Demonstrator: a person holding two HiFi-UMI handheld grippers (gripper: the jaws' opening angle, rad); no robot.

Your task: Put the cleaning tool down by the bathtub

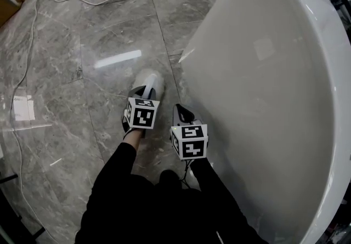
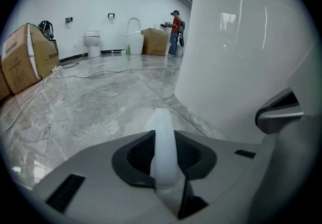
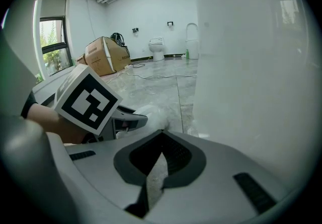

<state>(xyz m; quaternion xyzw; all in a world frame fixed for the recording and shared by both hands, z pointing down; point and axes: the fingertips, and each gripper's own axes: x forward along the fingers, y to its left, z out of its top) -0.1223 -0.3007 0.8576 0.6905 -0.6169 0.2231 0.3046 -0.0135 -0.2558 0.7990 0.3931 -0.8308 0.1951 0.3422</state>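
The left gripper [image 2: 165, 153] has its jaws clamped on the thin, white, translucent handle of the cleaning tool [image 2: 162, 126], which stands upright between the dark pads and pokes out just past the tips. In the head view the tool's white, rounded head [image 1: 149, 81] lies straight ahead of these jaws, down at the grey marble tile floor [image 2: 90, 102]. Whether it touches the floor cannot be told.

Just to the right of the jaws rises the glossy white bathtub [image 2: 236, 42], its curved outer wall close beside the tool.

The right gripper [image 3: 162, 135] is closed on nothing: its jaw tips meet, with only a sliver of floor visible behind them. It sits beside the left gripper, nearer the tub wall, and the left gripper's marker cube [image 3: 85, 99] shows to its left.

Farther ahead of the left jaws a white cable [image 2: 100, 73] snakes across the floor. Beyond it, to the left, stands a brown cardboard box [image 2: 25, 57]. By the far wall stand a white toilet [image 2: 92, 42] and a person in a red top [image 2: 174, 30].
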